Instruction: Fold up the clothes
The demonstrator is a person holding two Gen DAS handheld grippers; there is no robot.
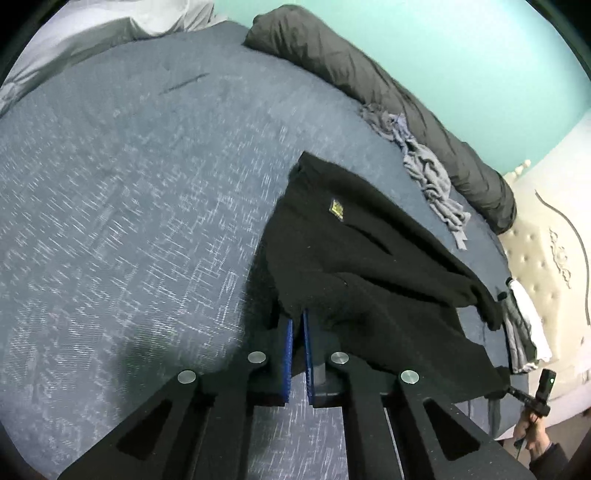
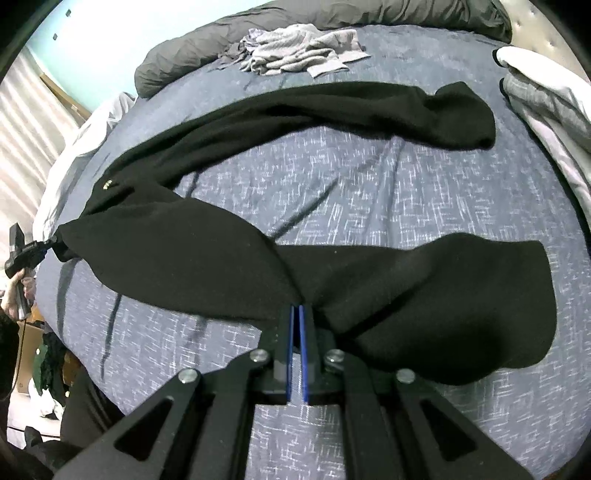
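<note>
Bed (image 2: 406, 192) with a blue patterned cover, a dark grey duvet (image 2: 229, 33) rolled along its far edge. Black garment (image 2: 207, 251), bearing a small gold badge (image 1: 337, 210), sprawls across the bed, its sleeves spread. Crumpled grey clothing (image 2: 295, 51) lies beside the duvet. Left gripper (image 1: 297, 321) and right gripper (image 2: 297, 312) are each clamped tight on the black garment's edge.

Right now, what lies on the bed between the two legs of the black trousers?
Nothing: in the right wrist view only bare blue bedspread shows between the far leg and the near leg of the black trousers.
</note>
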